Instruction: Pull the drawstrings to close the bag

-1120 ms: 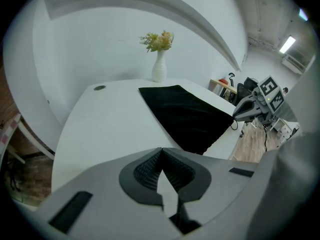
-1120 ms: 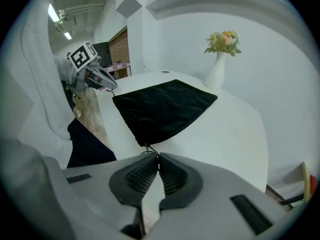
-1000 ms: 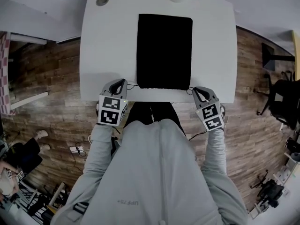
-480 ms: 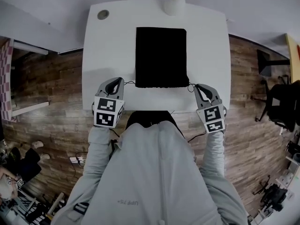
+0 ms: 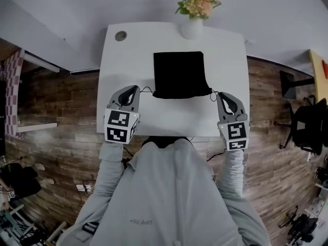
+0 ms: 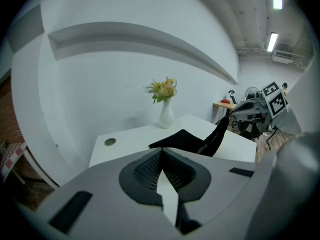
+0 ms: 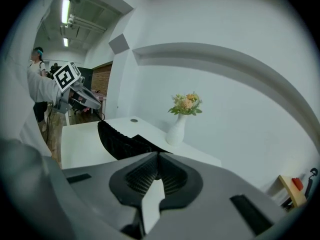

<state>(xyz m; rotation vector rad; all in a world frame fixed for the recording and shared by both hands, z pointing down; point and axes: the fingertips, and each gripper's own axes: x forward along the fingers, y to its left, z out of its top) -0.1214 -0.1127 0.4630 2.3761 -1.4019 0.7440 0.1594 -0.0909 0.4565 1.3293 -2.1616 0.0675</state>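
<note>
A black drawstring bag lies on the white table, its far end flat and its near edge lifted. Thin drawstrings run from its two near corners: the left string to my left gripper, the right string to my right gripper. Both grippers are shut, each on its string end. The left gripper view shows the raised bag beyond the left gripper's shut jaws, with the right gripper across it. In the right gripper view the bag hangs between the right gripper and the left gripper.
A white vase of flowers stands at the table's far edge, just behind the bag. A round cable hole sits at the far left corner. Wooden floor surrounds the table, with a dark chair at the right.
Both grippers have risen and come back from the table, still shut on the strings. The bag's near edge has lifted with them.
</note>
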